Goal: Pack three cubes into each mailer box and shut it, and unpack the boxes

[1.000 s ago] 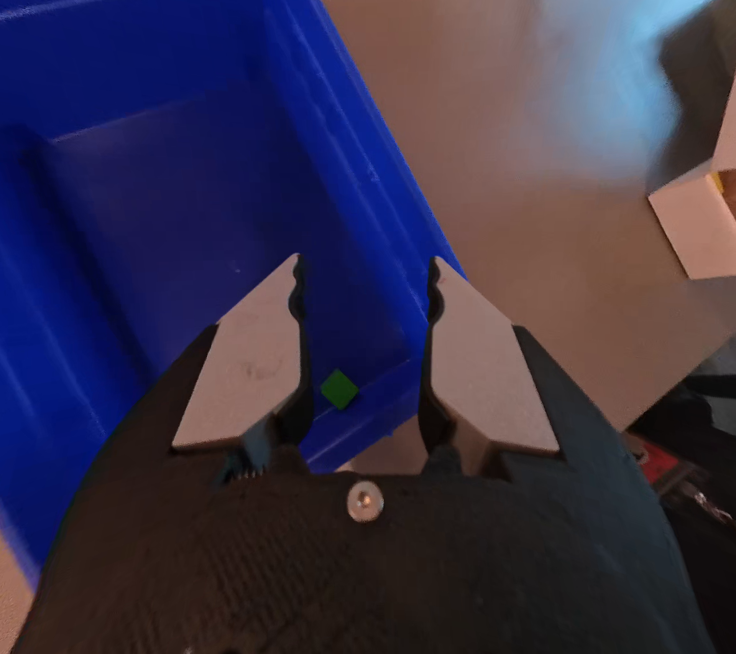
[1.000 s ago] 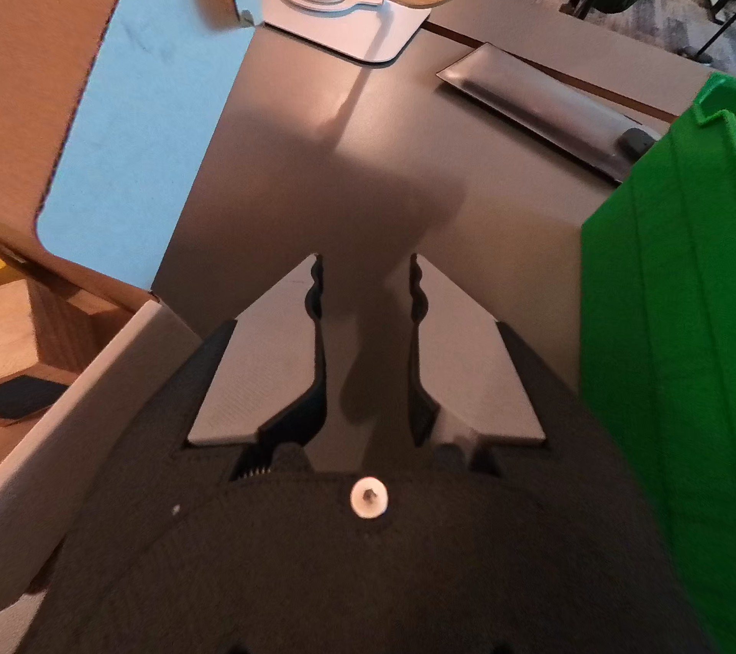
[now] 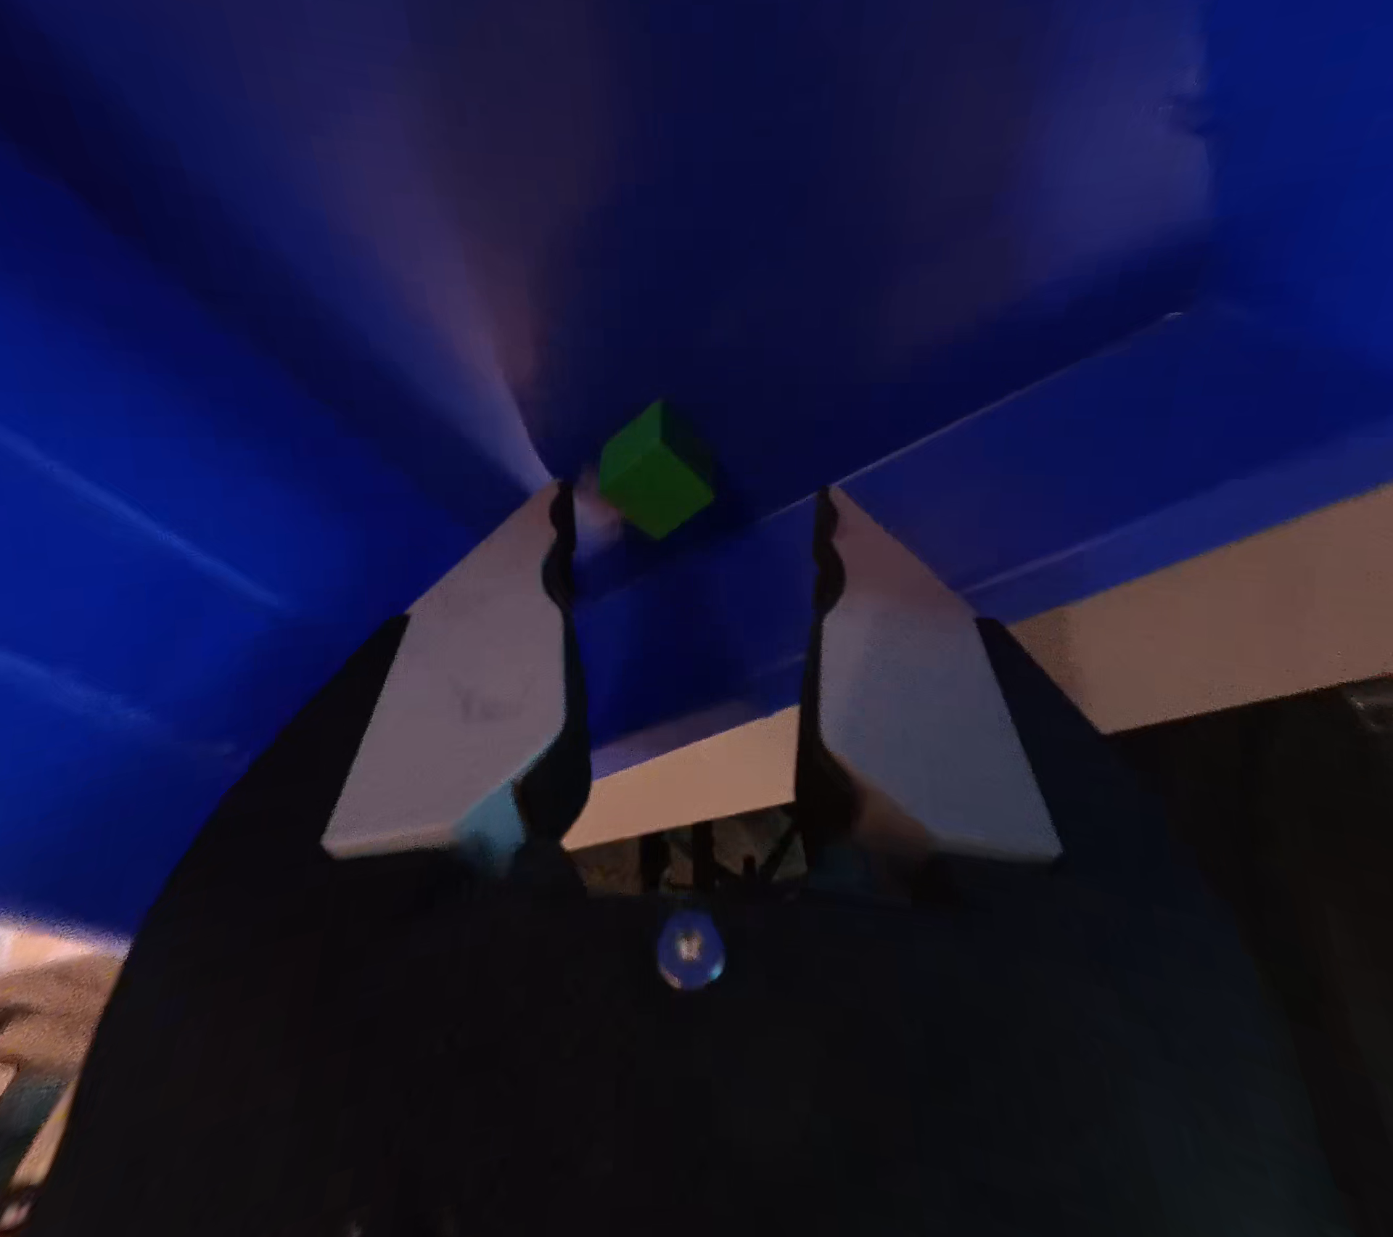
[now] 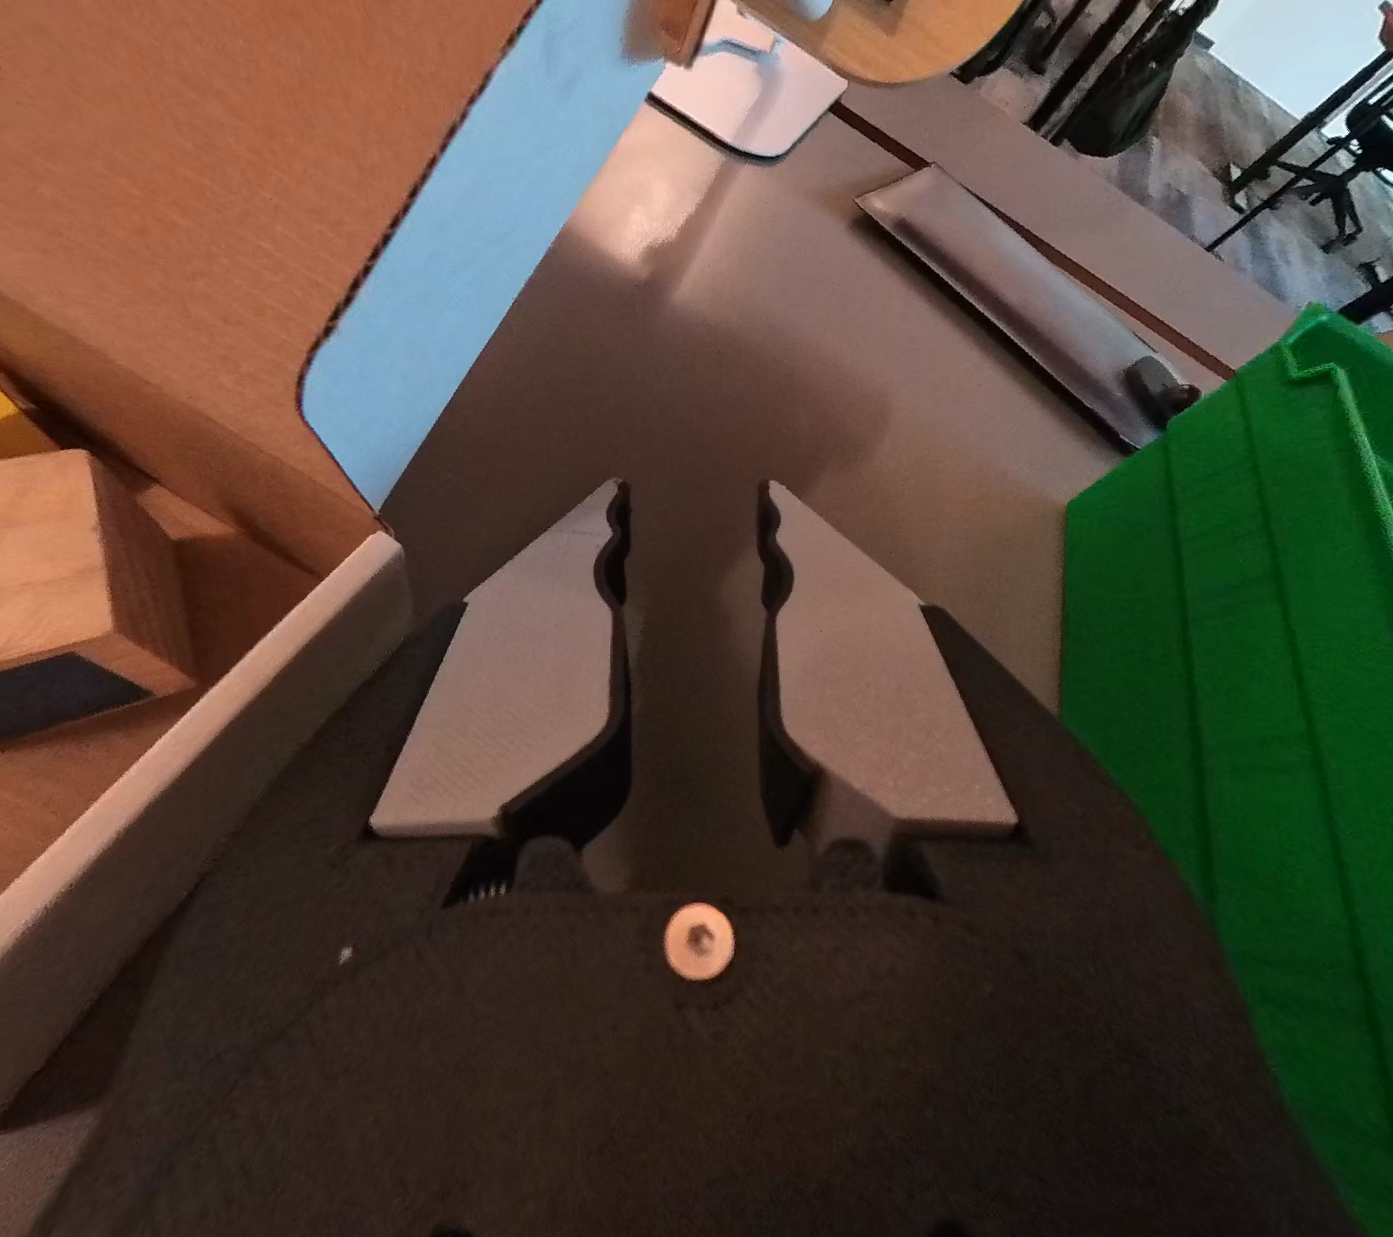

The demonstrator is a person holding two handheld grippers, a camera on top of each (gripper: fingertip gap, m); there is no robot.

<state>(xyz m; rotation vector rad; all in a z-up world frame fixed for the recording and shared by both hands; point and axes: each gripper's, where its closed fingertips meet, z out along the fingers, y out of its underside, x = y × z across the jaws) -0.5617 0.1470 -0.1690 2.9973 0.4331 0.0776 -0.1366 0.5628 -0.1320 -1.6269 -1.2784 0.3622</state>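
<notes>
Left wrist view: cube [image 3: 654,469] sat corner-on in bin [image 3: 301,221], just beyond left gripper [image 3: 692,498], jaws apart, empty; right gripper [image 4: 692,498] likewise.

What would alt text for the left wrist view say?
A small green cube sits in the bottom of a blue bin, just beyond the open left hand-held gripper reaching toward it. The picture is blurred.

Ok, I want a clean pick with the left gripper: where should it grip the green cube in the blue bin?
Probably across two opposite side faces of the green cube, coming down from above. It sits corner-on to the open left gripper, close to the blue bin wall, so twist the gripper until the fingers lie flat on the faces.
</notes>
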